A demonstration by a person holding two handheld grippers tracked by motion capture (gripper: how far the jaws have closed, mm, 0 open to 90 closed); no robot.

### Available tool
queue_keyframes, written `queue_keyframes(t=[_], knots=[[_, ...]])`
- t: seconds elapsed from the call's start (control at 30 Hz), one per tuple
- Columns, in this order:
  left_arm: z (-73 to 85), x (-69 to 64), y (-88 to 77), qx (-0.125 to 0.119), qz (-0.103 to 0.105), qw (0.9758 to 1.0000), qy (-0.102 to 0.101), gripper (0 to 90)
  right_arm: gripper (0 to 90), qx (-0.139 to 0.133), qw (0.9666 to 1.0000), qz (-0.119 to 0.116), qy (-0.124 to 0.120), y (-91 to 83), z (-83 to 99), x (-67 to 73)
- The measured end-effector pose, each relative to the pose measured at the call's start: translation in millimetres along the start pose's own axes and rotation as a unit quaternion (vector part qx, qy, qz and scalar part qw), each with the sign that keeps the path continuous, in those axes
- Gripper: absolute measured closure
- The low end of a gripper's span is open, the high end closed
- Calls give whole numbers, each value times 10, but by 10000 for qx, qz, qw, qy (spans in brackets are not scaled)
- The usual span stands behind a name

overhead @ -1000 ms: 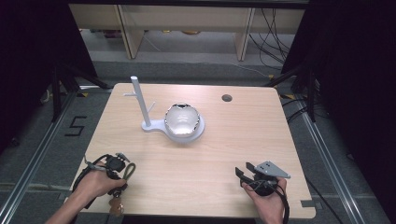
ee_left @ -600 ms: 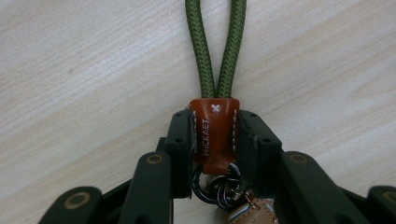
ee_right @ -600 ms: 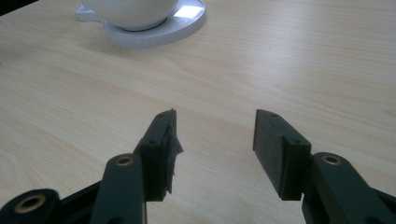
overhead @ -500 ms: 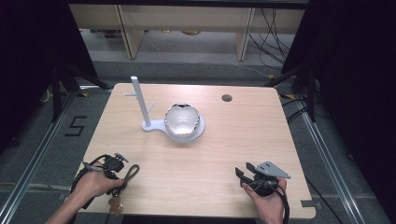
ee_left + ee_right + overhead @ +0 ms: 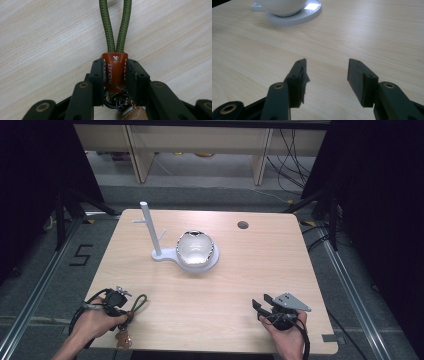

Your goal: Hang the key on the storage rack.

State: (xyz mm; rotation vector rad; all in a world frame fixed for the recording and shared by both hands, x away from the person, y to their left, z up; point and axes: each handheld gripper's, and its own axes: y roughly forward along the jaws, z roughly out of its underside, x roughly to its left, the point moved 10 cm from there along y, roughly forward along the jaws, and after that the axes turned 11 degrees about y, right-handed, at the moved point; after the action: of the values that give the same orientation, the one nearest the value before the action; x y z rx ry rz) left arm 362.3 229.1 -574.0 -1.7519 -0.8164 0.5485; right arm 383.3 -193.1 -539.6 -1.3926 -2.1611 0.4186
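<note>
My left gripper (image 5: 115, 72) has just closed its fingers on the brown leather tab reading "HICKAET" (image 5: 114, 71) of the green-cord keychain (image 5: 136, 304), near the tabletop (image 5: 250, 270) front-left edge. My right gripper (image 5: 327, 80) rests with fingers apart, holding nothing, bare wood ahead.

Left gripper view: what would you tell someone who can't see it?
The left gripper is shut on the orange leather tab of a keychain. A green cord loop runs up from the tab over the wooden table, and metal rings hang below it.
</note>
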Motion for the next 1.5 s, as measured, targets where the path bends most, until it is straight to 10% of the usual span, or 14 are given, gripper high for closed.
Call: queue_keyframes(t=[0.57,0.6,0.83,1.03,1.1,1.17,1.2,1.27,1.5], knots=[[-47,0,-169,-1249,-131,9921,56,681,507,-41,9999,5,168,4,-2,27],[-101,-26,-167,-1608,-125,9868,-137,681,507,54,9996,54,260,-18,17,32],[-67,13,-228,-1868,-236,9821,-49,681,508,-35,10000,5,15,-3,-9,1],[-111,25,-294,-2392,-407,9697,-284,682,508,-94,10000,-3,11,8,-19,5],[-90,38,-306,-2320,-429,9717,-98,682,508,-98,10000,-4,11,9,-20,6],[-146,32,-340,-2615,-515,9634,-281,683,508,-117,9999,-4,-1,10,-22,5],[-208,27,-363,-2943,-554,9532,-429,682,508,-123,9999,-2,-6,11,-22,5],[-211,21,-373,-2970,-549,9524,-421,682,508,-131,9999,-3,-6,12,-22,5],[-264,30,-424,-3367,-694,9382,-396,682,508,-111,9999,-39,-16,23,-14,17]])
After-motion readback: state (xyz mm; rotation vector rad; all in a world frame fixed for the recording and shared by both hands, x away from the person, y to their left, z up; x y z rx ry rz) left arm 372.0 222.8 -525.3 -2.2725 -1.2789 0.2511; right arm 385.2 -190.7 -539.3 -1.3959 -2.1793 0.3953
